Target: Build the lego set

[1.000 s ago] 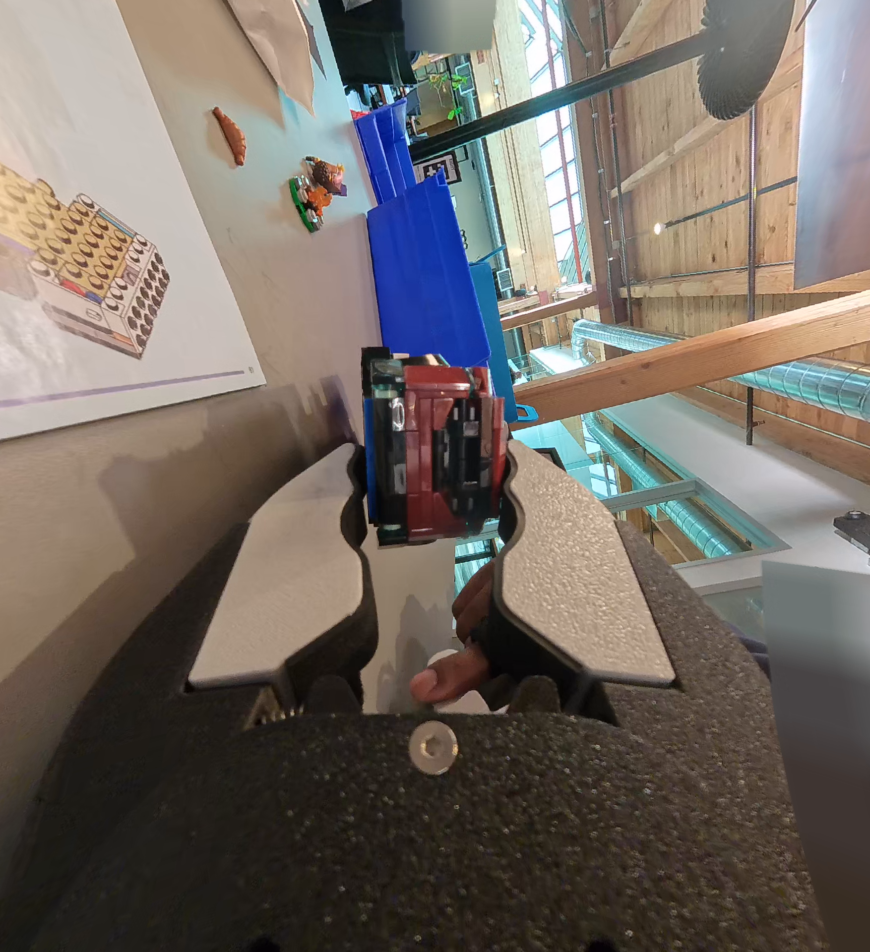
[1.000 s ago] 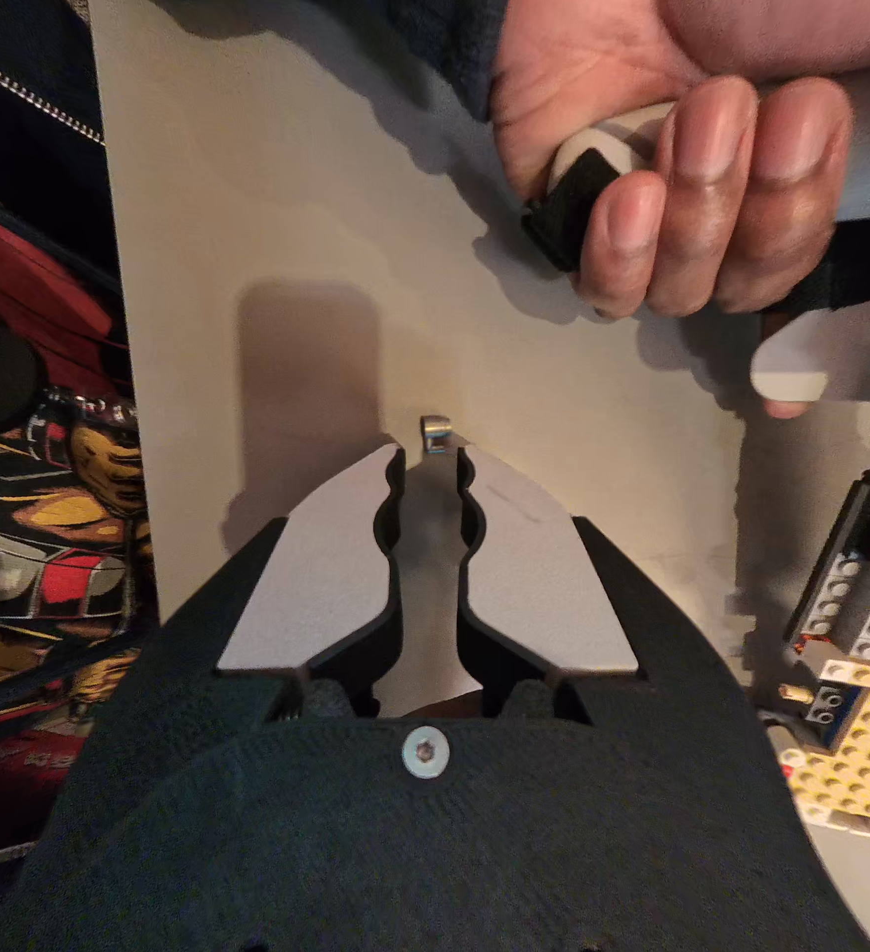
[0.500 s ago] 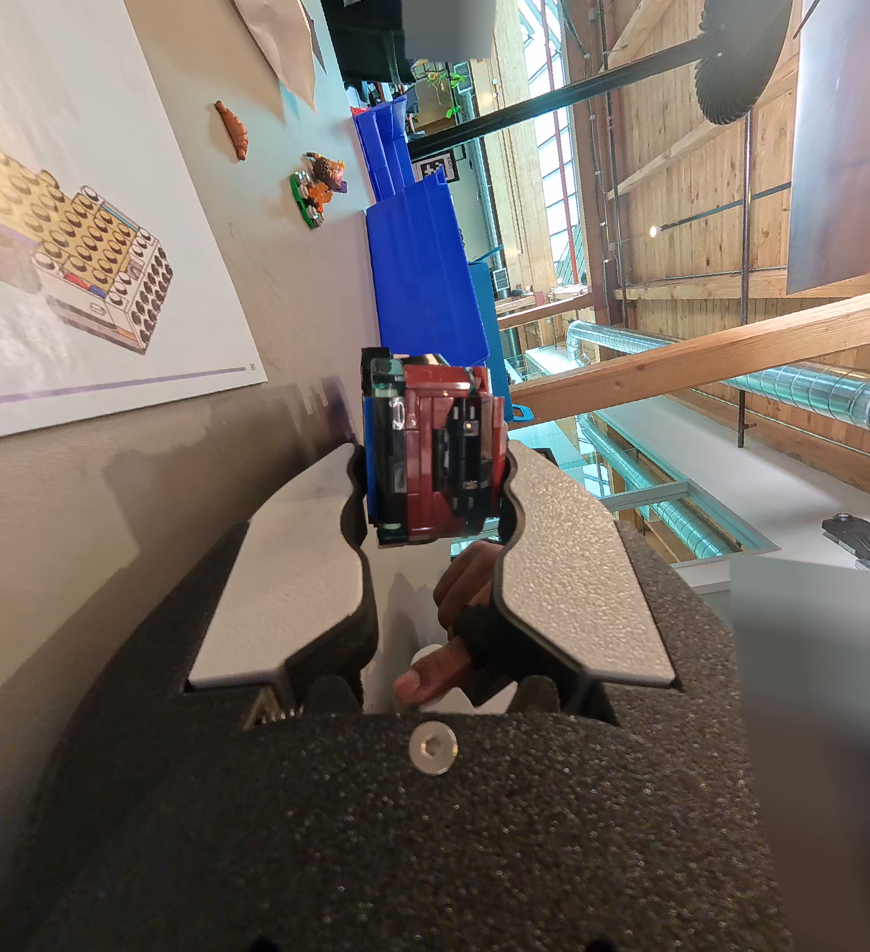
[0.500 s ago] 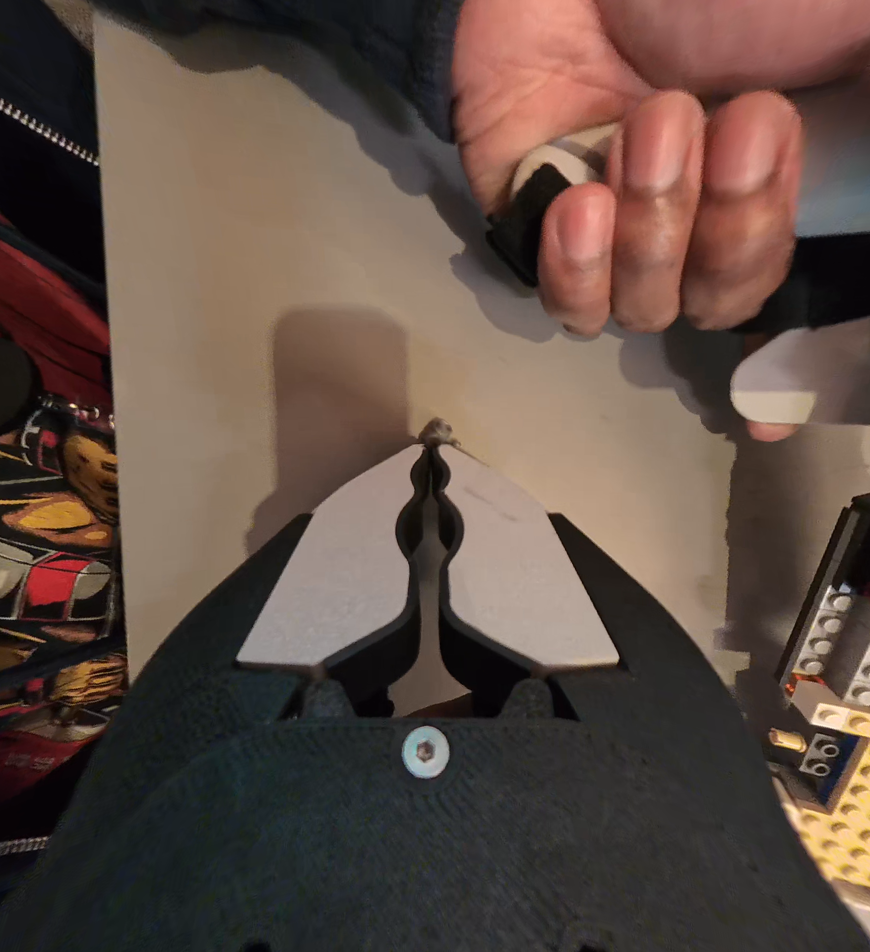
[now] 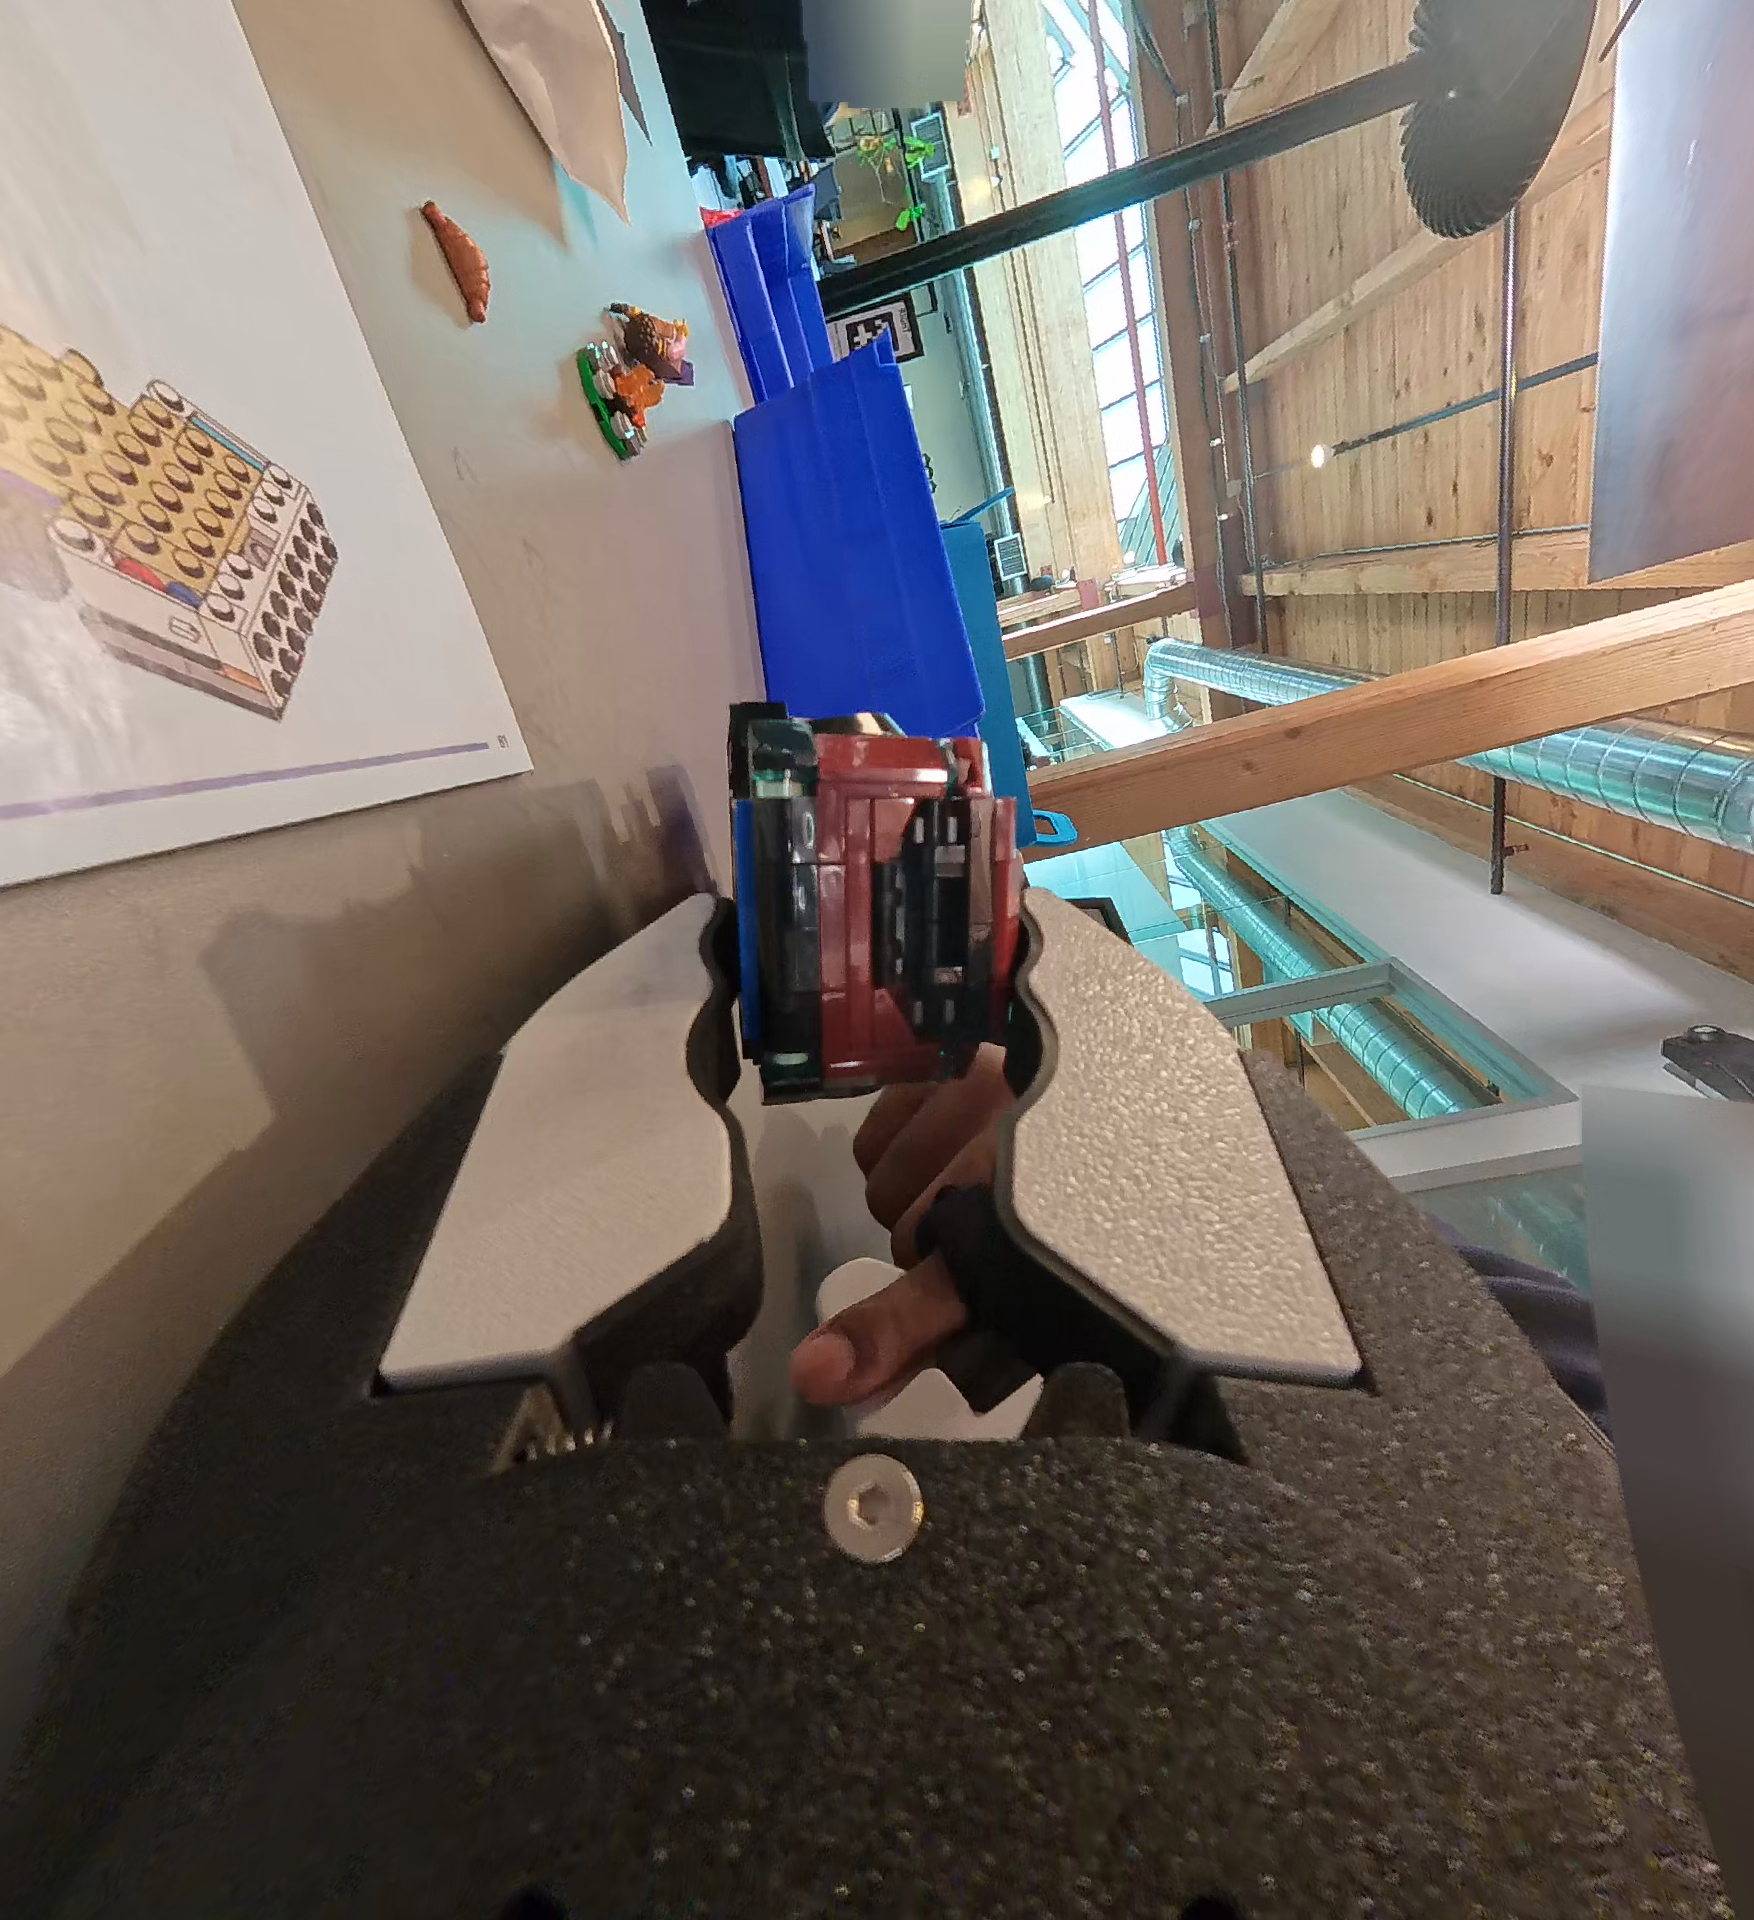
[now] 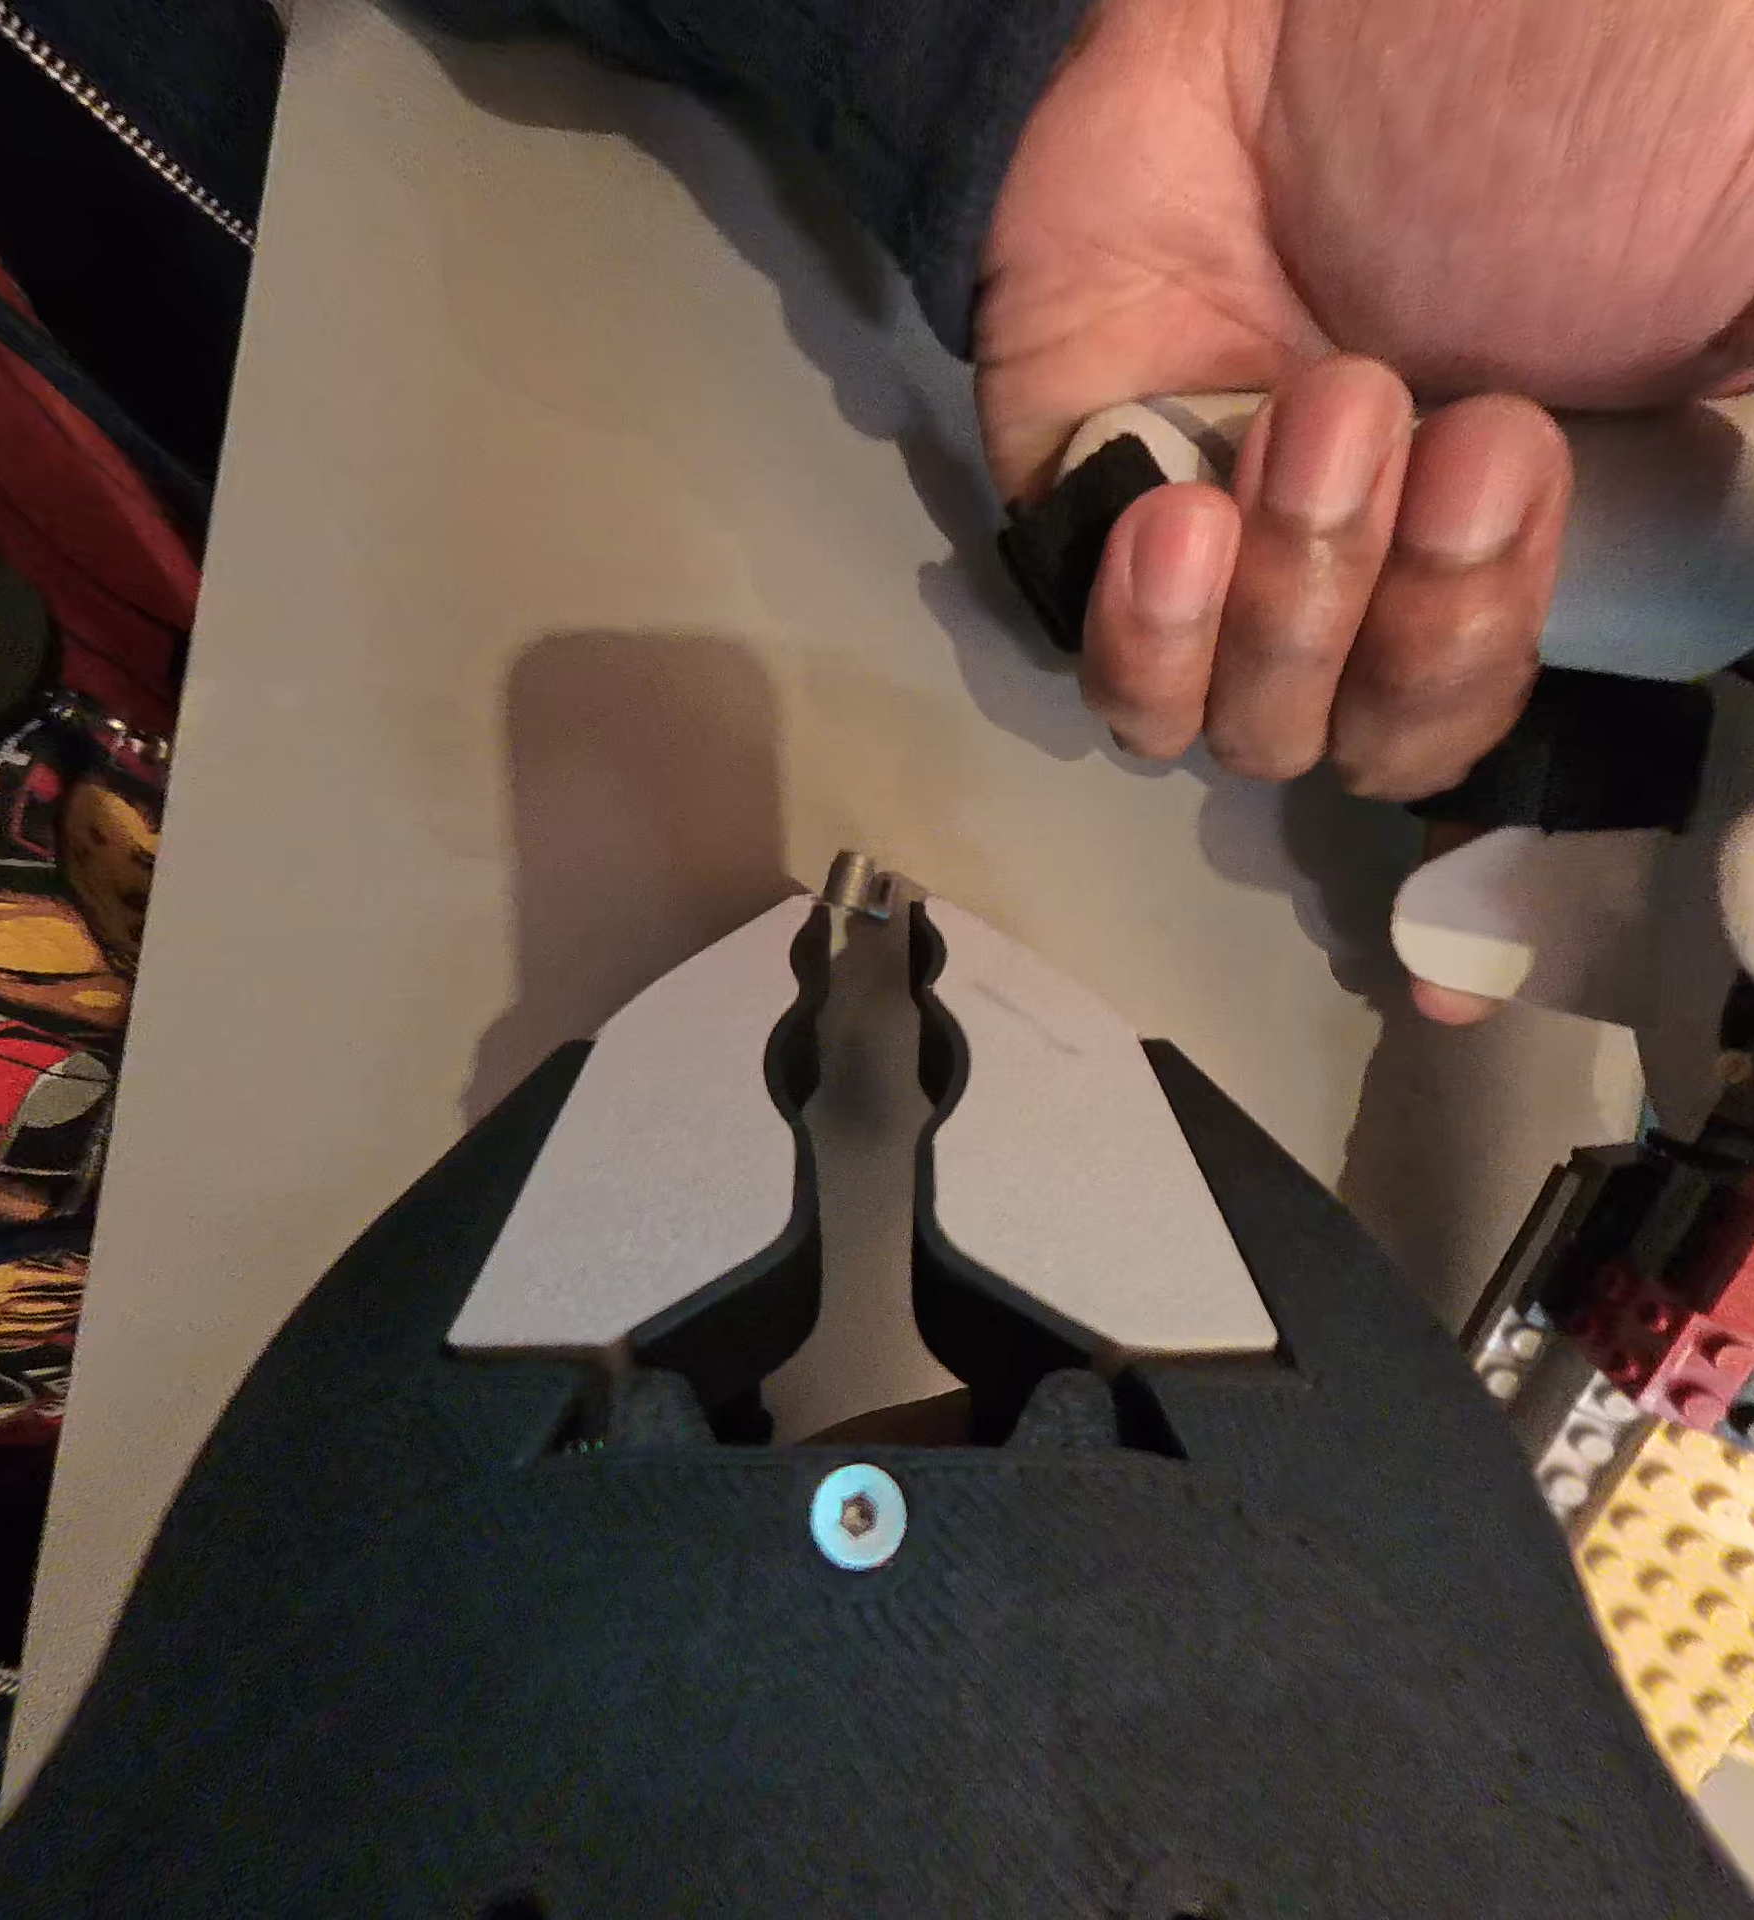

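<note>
Nearest to me, the left gripper (image 5: 873,935) is clamping a dark red and black brick assembly (image 5: 868,904), with both fingertips pressing on its sides and a blue layer of the assembly lying against the left finger (image 5: 592,1122). Behind this assembly I am seeing a hand (image 5: 914,1226) gripping a handle between the fingers. Beyond it the grey table (image 5: 281,1039) is carrying a printed instruction sheet (image 5: 177,468), then a small green-based brick figure (image 5: 634,374), a brown piece (image 5: 457,260) and blue bins (image 5: 852,540) farther off. The right gripper (image 6: 865,914) is standing slightly apart, with a small grey brick piece (image 6: 852,883) lying at its fingertips; I cannot tell whether the pads are pressing on it. Past it I am seeing a hand (image 6: 1372,416) wrapping a white handle over the pale table (image 6: 540,416), while a tan studded plate (image 6: 1704,1579) with dark red bricks (image 6: 1746,1309) is lying to the right.
</note>
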A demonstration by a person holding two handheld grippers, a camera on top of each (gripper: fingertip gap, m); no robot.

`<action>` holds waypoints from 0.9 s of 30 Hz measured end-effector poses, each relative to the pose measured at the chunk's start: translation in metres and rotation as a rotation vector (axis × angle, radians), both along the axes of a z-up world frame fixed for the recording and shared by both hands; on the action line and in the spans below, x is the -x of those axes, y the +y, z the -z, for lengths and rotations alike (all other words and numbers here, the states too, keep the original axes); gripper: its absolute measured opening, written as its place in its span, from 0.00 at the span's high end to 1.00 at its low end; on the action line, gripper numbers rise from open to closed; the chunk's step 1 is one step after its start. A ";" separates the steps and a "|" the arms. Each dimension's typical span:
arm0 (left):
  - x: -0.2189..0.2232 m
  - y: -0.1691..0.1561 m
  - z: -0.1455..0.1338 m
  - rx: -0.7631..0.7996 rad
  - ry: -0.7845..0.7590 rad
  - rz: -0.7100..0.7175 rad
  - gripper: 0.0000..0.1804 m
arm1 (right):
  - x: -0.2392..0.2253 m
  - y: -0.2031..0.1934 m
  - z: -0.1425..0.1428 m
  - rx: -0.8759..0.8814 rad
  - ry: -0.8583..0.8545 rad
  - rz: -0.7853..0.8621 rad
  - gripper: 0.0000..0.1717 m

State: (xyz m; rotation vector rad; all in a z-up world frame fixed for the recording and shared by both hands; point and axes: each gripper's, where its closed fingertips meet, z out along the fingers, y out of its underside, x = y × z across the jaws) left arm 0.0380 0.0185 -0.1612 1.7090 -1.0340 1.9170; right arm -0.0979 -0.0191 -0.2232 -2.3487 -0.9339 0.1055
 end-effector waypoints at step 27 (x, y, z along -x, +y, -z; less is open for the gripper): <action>0.000 0.004 -0.003 0.000 -0.005 -0.009 0.73 | -0.035 0.002 -0.011 -0.041 0.080 0.296 0.91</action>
